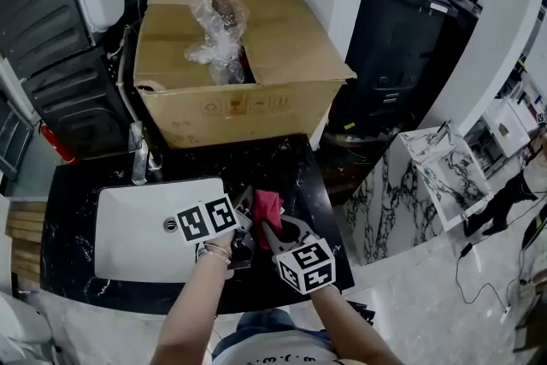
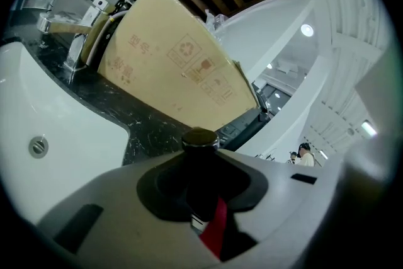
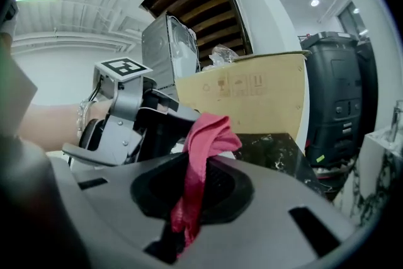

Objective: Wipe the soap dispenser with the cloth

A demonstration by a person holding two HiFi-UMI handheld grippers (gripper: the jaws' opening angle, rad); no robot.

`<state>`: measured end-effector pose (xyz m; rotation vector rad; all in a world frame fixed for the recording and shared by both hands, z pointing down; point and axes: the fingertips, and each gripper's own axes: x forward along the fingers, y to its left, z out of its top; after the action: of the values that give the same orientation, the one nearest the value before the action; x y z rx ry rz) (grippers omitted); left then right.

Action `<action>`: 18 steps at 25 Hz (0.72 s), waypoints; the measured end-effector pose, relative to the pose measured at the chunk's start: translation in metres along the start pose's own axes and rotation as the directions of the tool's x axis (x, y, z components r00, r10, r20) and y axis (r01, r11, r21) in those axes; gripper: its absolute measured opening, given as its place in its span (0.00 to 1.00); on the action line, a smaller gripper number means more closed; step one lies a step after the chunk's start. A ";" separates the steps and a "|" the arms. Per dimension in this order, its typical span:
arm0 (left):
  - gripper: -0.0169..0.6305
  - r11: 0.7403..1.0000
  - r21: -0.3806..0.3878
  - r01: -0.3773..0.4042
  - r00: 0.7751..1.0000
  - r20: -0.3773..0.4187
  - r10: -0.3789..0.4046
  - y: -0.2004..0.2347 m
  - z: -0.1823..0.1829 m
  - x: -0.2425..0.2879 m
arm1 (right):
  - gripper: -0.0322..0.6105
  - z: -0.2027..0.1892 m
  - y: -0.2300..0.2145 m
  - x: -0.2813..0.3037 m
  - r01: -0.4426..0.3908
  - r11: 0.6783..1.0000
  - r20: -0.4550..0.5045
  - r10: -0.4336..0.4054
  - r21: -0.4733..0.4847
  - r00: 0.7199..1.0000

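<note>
The soap dispenser (image 2: 200,164) is a dark bottle with a round black cap, standing upright between the jaws of my left gripper (image 2: 200,198), which is shut on it. A red cloth (image 3: 200,148) hangs bunched from my right gripper (image 3: 189,198), shut on its lower part. In the right gripper view the cloth's top lies against the dispenser (image 3: 160,132) held by the left gripper (image 3: 129,113). From the head view both grippers meet over the black counter's front, just right of the sink, with the red cloth (image 1: 267,205) between them.
A white sink (image 1: 128,256) is set in the black marble counter (image 1: 286,162), with a chrome faucet (image 1: 139,160) behind it. A large open cardboard box (image 1: 248,103) holding crumpled plastic fills the counter's back. A marbled white stand (image 1: 410,184) is to the right.
</note>
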<state>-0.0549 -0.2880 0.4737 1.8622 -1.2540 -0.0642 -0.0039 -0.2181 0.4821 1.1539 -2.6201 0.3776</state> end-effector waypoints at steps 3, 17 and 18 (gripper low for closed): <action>0.18 1.000 0.019 0.006 1.000 0.003 -0.006 -0.001 0.000 0.000 | 0.13 -0.013 -0.014 -0.006 0.041 0.999 -0.043 -0.039 0.026 0.998; 0.18 0.934 0.306 0.185 0.982 -0.090 -0.165 -0.028 -0.012 0.001 | 0.13 0.016 -0.068 -0.033 0.145 0.976 0.040 -0.154 0.165 0.987; 0.18 0.917 0.333 0.217 0.975 -0.106 -0.193 -0.030 -0.014 0.000 | 0.13 0.017 -0.065 -0.029 0.118 0.979 0.039 -0.126 0.165 0.991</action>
<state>-0.0264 -0.2759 0.4618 2.2737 -1.0656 0.1152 0.0615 -0.2463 0.4654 1.3846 -2.5829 0.5532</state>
